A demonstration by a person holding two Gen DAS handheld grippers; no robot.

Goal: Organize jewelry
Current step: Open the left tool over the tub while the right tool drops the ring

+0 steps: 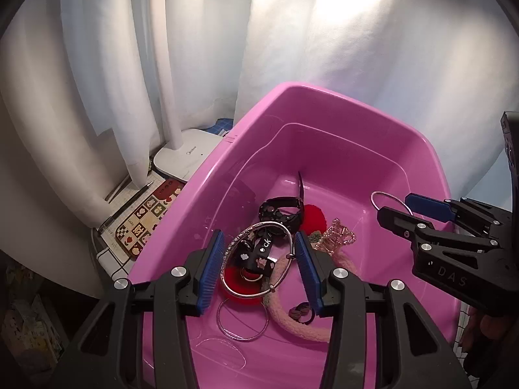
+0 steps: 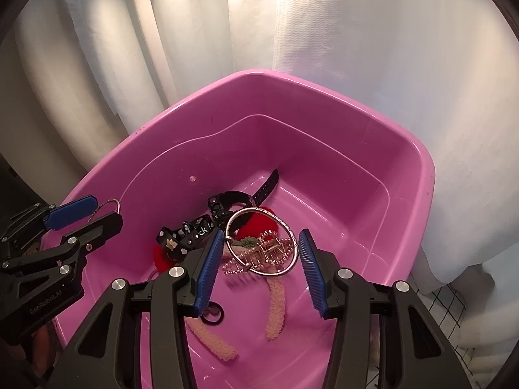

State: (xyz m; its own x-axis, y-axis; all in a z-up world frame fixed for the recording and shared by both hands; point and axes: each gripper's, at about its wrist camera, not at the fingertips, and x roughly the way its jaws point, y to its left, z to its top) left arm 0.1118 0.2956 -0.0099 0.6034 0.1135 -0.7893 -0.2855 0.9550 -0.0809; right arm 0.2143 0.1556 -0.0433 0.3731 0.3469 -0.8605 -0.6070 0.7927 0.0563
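You hold both tongs over the pink tub (image 1: 207,175), each set spread and tilted down into it. The left tongs (image 1: 259,269) bracket a silver bangle (image 1: 259,259) without the pads pressing it; the right tongs (image 2: 259,269) frame another silver ring (image 2: 261,243) and a gold hair clip (image 2: 259,253), and they too look clear of both. That reads as lining up a pick, not carrying anything. The jewelry lies heaped on the tub floor near its middle: a black watch (image 1: 282,214), a black printed strap (image 1: 256,253), a red pom-pom (image 1: 311,217) and a pink fuzzy band (image 2: 275,304), tangled and overlapping, so you will probably need to take one piece at a time from the top. Your left view shows what the right cannot: the table edge beyond the tub's left rim, with a white lamp base (image 1: 185,155), a pen (image 1: 133,201) and a patterned card (image 1: 146,220), plus a thin hoop (image 1: 241,321) on the tub floor below the bangle. Your right view shows the far right corner of the tub bare and the watch strap pointing toward it.
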